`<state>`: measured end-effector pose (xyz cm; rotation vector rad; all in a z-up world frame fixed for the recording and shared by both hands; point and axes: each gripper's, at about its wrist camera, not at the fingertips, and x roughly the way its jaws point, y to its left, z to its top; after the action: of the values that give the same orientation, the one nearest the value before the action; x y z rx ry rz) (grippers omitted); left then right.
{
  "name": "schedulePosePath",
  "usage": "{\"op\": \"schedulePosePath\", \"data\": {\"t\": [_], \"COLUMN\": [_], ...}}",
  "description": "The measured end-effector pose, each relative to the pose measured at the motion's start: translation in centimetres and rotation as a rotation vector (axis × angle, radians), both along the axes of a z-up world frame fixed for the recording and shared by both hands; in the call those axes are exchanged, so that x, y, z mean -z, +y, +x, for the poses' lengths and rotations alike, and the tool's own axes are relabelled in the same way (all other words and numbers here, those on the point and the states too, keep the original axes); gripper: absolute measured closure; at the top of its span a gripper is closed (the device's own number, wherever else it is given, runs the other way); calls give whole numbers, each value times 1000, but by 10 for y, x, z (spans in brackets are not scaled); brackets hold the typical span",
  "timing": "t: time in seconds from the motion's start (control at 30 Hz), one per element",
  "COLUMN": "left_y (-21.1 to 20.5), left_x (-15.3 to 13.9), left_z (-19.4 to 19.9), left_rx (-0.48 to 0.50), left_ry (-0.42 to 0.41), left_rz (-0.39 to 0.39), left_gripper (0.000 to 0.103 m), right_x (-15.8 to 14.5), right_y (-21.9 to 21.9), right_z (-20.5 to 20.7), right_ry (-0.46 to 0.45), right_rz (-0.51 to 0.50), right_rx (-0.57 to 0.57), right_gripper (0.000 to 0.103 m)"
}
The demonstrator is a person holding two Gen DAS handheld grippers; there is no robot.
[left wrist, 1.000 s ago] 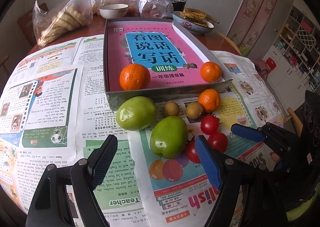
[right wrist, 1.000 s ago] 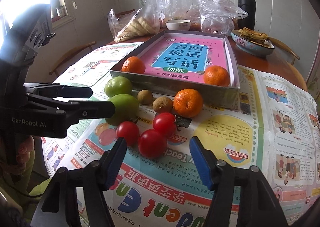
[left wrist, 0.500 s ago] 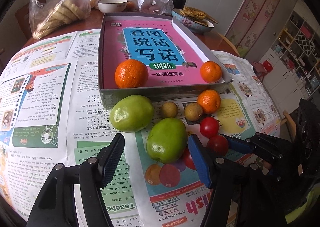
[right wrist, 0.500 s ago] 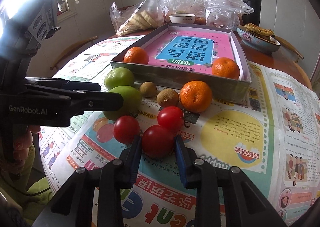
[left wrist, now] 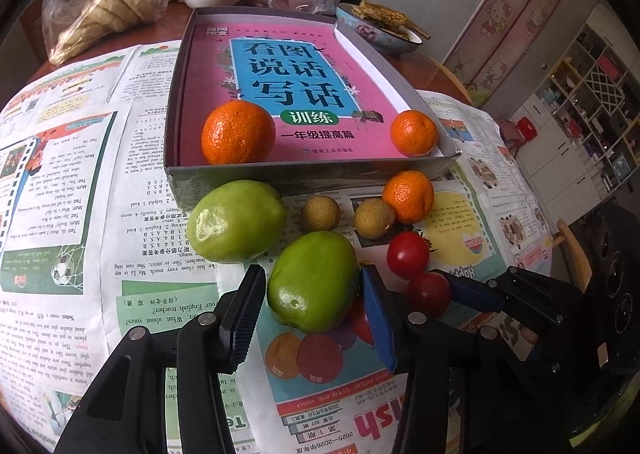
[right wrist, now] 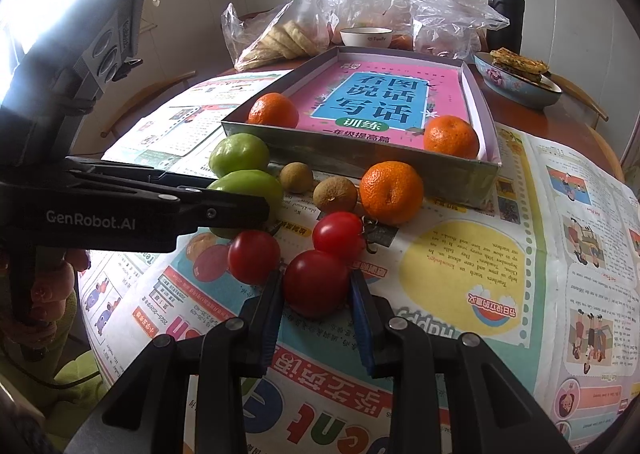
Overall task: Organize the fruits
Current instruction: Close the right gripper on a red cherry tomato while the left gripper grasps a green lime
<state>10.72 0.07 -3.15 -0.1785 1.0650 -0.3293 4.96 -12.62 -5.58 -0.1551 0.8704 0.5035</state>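
Note:
My left gripper [left wrist: 312,310] has its fingers on both sides of the near green fruit [left wrist: 313,281], touching it, on the newspaper. A second green fruit [left wrist: 237,220] lies to its left. My right gripper [right wrist: 316,296] is shut on a red tomato [right wrist: 316,282]. Two more tomatoes [right wrist: 338,235] [right wrist: 253,256], two small brown fruits [right wrist: 334,194] and an orange [right wrist: 391,192] lie in front of the grey box [right wrist: 360,160]. The box holds a pink book and two oranges [right wrist: 273,110] [right wrist: 451,136].
Newspaper [left wrist: 80,214] covers the round table. Behind the box stand plastic bags of food [right wrist: 288,38], a white bowl [right wrist: 366,36], a black flask [right wrist: 505,10] and a blue dish of food [right wrist: 520,78]. Shelves [left wrist: 580,102] stand at the right.
Both grippers moved forward and closed: the left one around the near green fruit, the right one onto the front tomato.

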Motion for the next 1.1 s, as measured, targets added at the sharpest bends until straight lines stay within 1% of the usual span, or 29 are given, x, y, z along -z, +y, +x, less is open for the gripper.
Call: {"op": "schedulePosePath", "data": {"t": [0.17,0.33,0.4,0.63,0.93,1.1], "left_y": [-2,-4,-5,0,5,10], "left_x": [4,5,5,5,2,-3], "left_z": [5,6,6,3,-3,-6], "left_rx": [-3,-3,-4,-9,-21,-34], "left_ry": [16,10,6,13,14,-2], "left_rz": [-11,-1,6,-12,-13,-13], "left_gripper": [53,53,56,56,56,56], "right_x": [0,0,0,0,-2,-4], "right_y": [0,0,0,-3,-8,-10], "right_z": [0,0,0,2,3,2], "right_ry": [1,2,1,1,-3,-9], "right_rz": [2,5,6,10,15,16], "right_rx": [0,-1,-3,4,9,9], "right_gripper": [70,70,70,70,71,71]}}
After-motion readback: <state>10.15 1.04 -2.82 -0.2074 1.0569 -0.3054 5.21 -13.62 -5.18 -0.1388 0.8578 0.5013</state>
